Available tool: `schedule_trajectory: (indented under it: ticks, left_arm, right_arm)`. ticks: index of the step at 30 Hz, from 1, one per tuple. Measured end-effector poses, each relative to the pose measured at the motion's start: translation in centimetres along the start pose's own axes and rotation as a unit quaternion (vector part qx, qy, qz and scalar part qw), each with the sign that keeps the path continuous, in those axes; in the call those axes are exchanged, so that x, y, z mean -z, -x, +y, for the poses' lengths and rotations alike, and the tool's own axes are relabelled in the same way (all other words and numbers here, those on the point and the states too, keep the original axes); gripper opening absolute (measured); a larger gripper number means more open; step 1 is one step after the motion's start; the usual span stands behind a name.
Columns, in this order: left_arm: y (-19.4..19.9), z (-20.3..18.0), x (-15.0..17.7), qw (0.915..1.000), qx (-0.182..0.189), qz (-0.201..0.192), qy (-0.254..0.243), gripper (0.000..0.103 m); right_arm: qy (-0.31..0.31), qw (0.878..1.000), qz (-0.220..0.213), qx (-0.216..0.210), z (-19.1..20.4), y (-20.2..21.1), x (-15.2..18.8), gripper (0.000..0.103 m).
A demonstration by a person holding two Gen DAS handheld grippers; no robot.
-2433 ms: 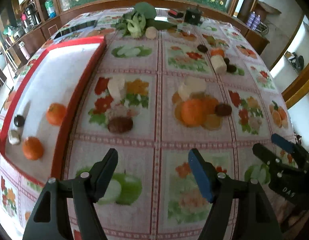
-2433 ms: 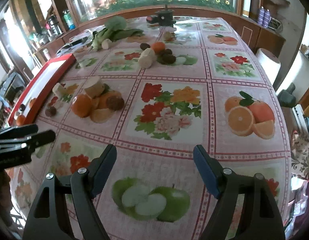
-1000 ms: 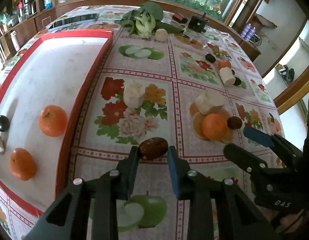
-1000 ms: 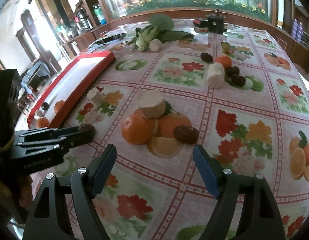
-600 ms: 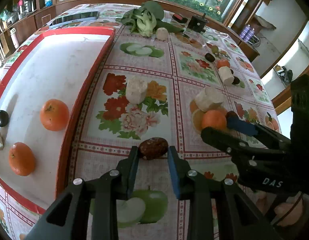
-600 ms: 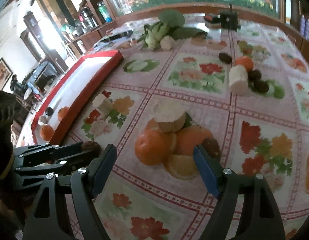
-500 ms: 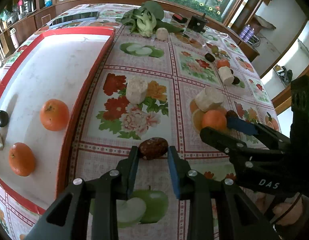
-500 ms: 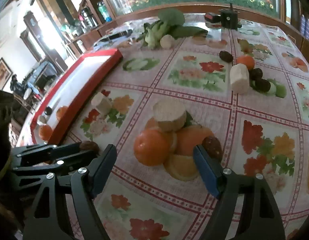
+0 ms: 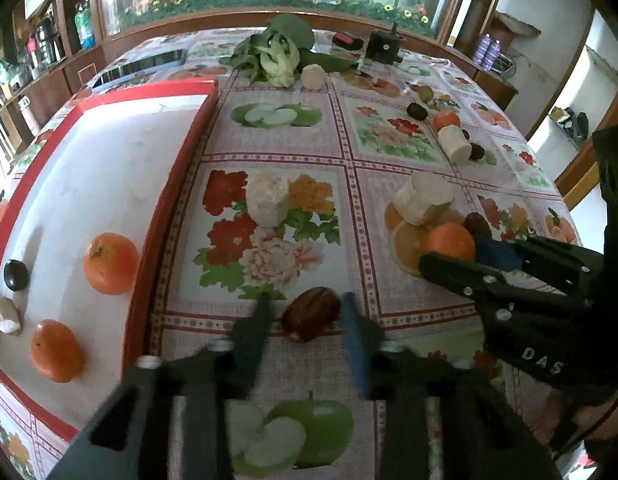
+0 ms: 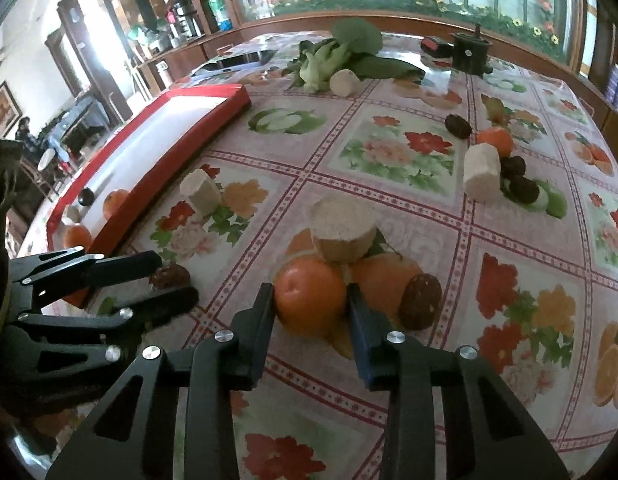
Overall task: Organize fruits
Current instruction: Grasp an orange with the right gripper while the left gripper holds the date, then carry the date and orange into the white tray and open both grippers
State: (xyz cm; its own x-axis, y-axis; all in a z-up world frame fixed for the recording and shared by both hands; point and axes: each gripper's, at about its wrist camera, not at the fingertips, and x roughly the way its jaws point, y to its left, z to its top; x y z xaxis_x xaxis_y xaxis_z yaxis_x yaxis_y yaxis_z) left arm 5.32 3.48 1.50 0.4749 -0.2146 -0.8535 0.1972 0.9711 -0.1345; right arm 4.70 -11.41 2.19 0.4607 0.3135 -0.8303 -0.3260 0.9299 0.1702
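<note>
Left tool [image 9: 305, 316]: clamped on brown date [image 9: 311, 314], on counter [image 9: 389, 184] beside red tray [image 9: 177, 184].
Right tool [image 10: 311, 308]: jaws just closing, pads against orange [image 10: 309, 298] on counter.
Tray: 2 oranges inside.

Ahead of the left gripper [image 9: 305, 312], beyond the brown date [image 9: 309, 314] between its jaws, open tablecloth [image 9: 349, 136] ran to a pale cut chunk [image 9: 268, 198]. To its left rose the red tray [image 9: 177, 184] wall (a low barrier). The right gripper [image 10: 311, 306] had just been closing around an orange [image 10: 311, 300], crowded by a round pale slice [image 10: 343, 232] just beyond its jaws and another date [image 10: 421, 300] beside its right jaw. Tablecloth right of that lay free.
</note>
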Motion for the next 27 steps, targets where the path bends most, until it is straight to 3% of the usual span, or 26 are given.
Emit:
schedule_trajectory:
  ticks: [4, 27]
  left_arm:
    - [0.2, 0.6, 0.1, 0.9996, 0.017, -0.002, 0.023, 0.031]
    - [3.3, -1.0, 2.5, 0.9978, 0.063, -0.003, 0.017, 0.031]
  right_arm:
    - [-0.01, 1.0, -0.002, 0.0, -0.4, 0.5, 0.4, 0.035]
    - [-0.034, 0.999, -0.004, 0.029, 0.2, 3.5, 3.2, 0.035]
